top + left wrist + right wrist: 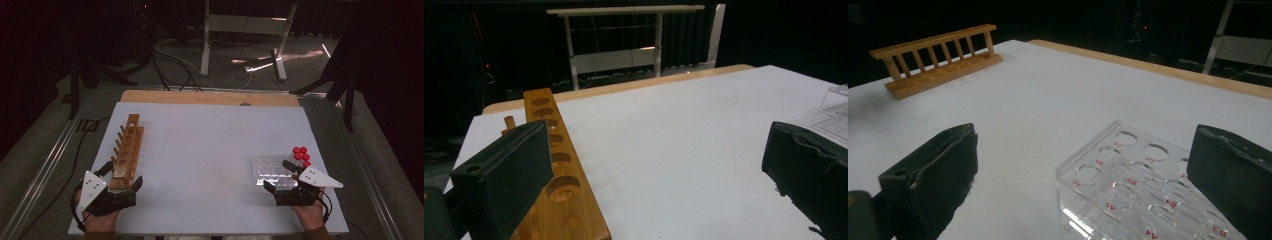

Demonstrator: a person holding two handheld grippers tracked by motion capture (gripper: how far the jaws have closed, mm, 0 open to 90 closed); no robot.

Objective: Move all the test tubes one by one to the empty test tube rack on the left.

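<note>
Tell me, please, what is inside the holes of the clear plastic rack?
The holes of the clear plastic rack near the right tongs look empty in the right gripper view. Red-capped tubes stand at its far side in the high view; whether they sit in the rack cannot be seen.

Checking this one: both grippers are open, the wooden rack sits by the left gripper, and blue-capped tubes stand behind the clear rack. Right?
Not quite: the caps are red, not blue, as the high view shows. Both the left gripper and right gripper are open, the wooden rack by the left, tubes behind the clear rack.
</note>
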